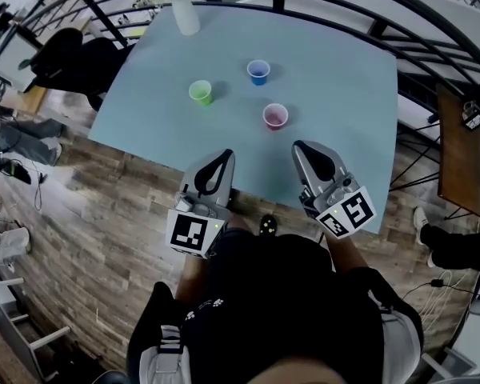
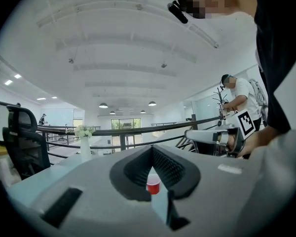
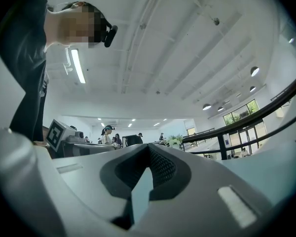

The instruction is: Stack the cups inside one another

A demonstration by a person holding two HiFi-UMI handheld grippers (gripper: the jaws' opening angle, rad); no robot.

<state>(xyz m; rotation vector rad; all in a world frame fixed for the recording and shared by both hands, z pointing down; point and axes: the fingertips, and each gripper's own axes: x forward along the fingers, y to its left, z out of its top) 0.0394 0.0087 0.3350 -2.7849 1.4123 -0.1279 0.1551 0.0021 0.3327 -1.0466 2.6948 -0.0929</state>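
Note:
Three small cups stand apart on the pale blue table (image 1: 344,94): a green cup (image 1: 200,93) at the left, a blue cup (image 1: 258,72) farther back, and a pink-red cup (image 1: 274,116) nearest me. Both grippers hover short of the table's near edge, over the floor, pointing toward the cups. My left gripper (image 1: 226,157) is shut with nothing held. In its own view the pink-red cup (image 2: 153,184) shows beyond the left gripper (image 2: 151,149). My right gripper (image 1: 301,146) is shut and empty too. Only bare tabletop shows past the right gripper (image 3: 148,149) in its own view.
A white vase with flowers (image 1: 184,10) stands at the table's far edge. A black railing (image 1: 400,22) curves behind the table. A black chair (image 1: 64,58) sits at the left, a wooden desk (image 1: 464,150) at the right. Wooden floor (image 1: 104,214) lies under the grippers.

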